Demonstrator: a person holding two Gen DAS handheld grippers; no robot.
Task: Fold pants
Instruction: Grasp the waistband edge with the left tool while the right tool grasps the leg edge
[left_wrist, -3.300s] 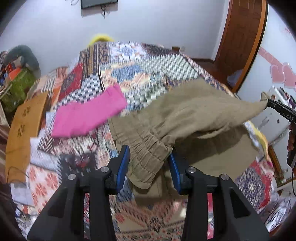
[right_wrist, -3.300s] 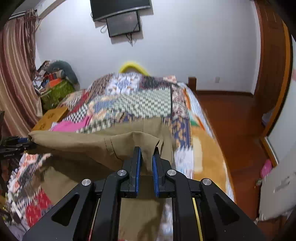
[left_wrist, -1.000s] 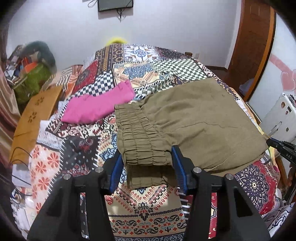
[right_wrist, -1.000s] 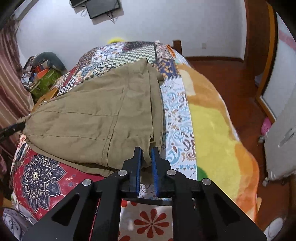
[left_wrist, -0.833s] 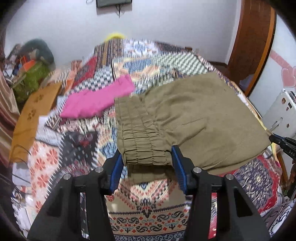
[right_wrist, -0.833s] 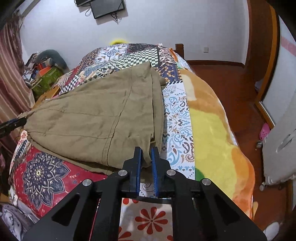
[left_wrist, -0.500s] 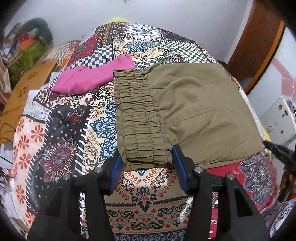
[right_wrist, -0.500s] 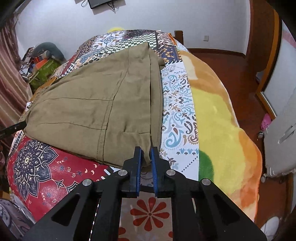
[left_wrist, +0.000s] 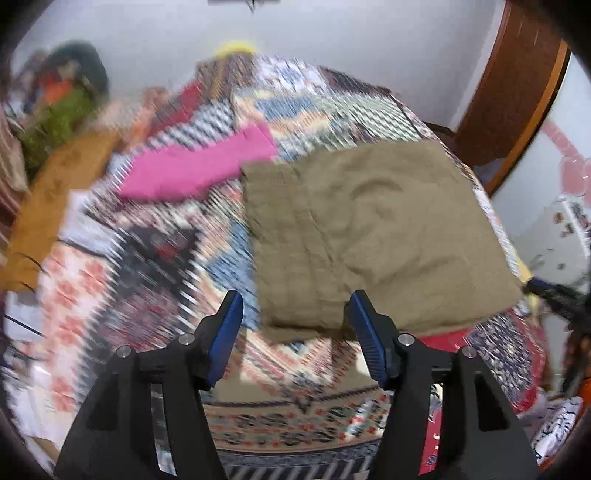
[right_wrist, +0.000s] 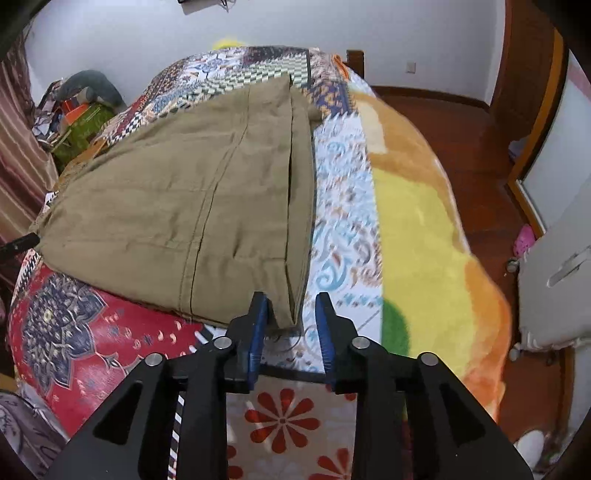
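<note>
- With both tools spread, I am judging this fold laid: left tool (left_wrist: 293, 308) and right tool (right_wrist: 290, 314) are gripping nothing.
- Next I am planning to pinch the pants (right_wrist: 177, 192) at lower centre for another fold.

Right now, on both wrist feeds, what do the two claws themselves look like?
Both look the same. The left claw and the right claw each have a matte black, angular frame with triangular cut-outs and round silver screw heads. Each carries two blue pads with fine ribbing on the inner faces. No cables, lettering or sleeves are visible on either.
</note>
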